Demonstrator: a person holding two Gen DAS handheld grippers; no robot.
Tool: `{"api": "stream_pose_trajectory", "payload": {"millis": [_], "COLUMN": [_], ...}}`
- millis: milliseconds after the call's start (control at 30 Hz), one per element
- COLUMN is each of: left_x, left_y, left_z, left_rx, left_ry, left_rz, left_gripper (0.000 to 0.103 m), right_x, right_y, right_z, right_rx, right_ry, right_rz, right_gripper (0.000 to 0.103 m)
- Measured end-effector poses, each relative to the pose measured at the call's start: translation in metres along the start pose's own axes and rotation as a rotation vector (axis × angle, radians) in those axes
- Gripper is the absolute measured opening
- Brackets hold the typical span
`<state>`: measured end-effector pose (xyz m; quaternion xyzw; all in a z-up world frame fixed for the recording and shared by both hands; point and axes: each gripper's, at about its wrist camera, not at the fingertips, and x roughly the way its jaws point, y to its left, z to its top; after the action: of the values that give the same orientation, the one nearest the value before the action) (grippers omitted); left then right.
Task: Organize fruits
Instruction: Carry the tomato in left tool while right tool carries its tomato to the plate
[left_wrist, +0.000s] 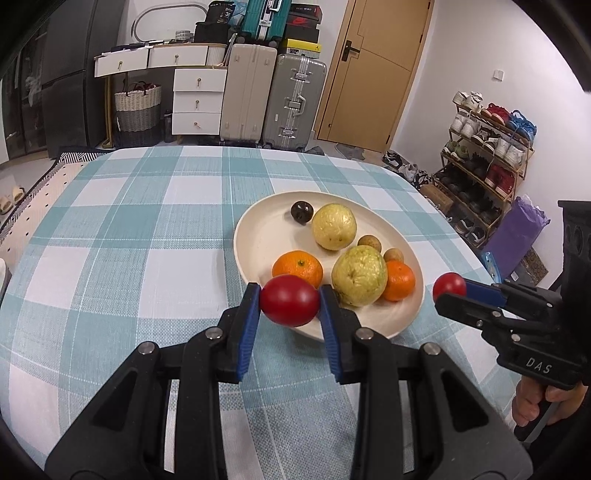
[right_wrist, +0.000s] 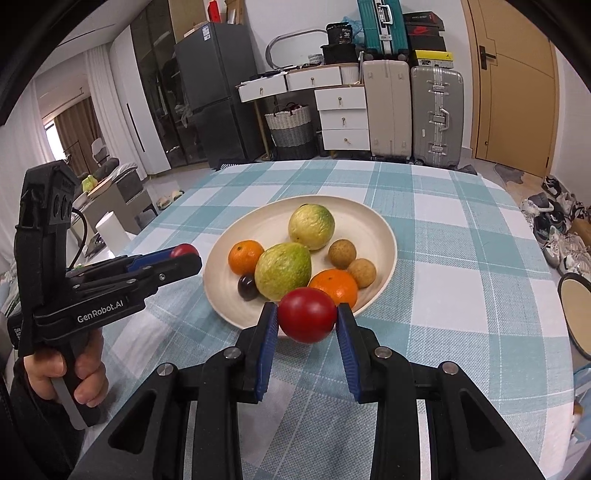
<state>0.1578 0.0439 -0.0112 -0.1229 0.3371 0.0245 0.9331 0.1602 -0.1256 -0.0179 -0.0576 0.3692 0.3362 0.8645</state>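
Left wrist view: the left gripper (left_wrist: 290, 301) clamps a red tomato (left_wrist: 290, 300), the cream plate (left_wrist: 255, 236) of fruit lying just ahead, while the right gripper (right_wrist: 307, 315) likewise grips its own tomato (right_wrist: 307, 314).

One cream plate (right_wrist: 386, 236) on the checked bench (right_wrist: 461, 266) carries seven fruits — two guavas (right_wrist: 312, 226), two oranges (right_wrist: 244, 256), two longans (right_wrist: 342, 253), one dark plum (right_wrist: 246, 287) — while two red tomatoes (right_wrist: 307, 314) sit in two grippers (right_wrist: 306, 321).
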Motion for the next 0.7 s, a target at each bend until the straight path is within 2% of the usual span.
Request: {"api": "stream_pose_trajectory", "payload": {"millis": [267, 700], "left_x": [0.007, 0.022], "left_y": [0.000, -0.008], "left_z": [0.011, 0.009], "left_rx": [0.008, 0.032], "left_ry": [-0.006, 0.017], "left_rz": [0.007, 0.009], "left_gripper": [0.029, 0.029], "right_x": [0.001, 0.022], "right_y": [-0.006, -0.001], "right_z": [0.008, 0.006], "right_rx": [0.014, -0.003], "right_ry": [-0.014, 0.031], "right_rz": [-0.012, 0.006], "right_gripper": [0.033, 0.033]}}
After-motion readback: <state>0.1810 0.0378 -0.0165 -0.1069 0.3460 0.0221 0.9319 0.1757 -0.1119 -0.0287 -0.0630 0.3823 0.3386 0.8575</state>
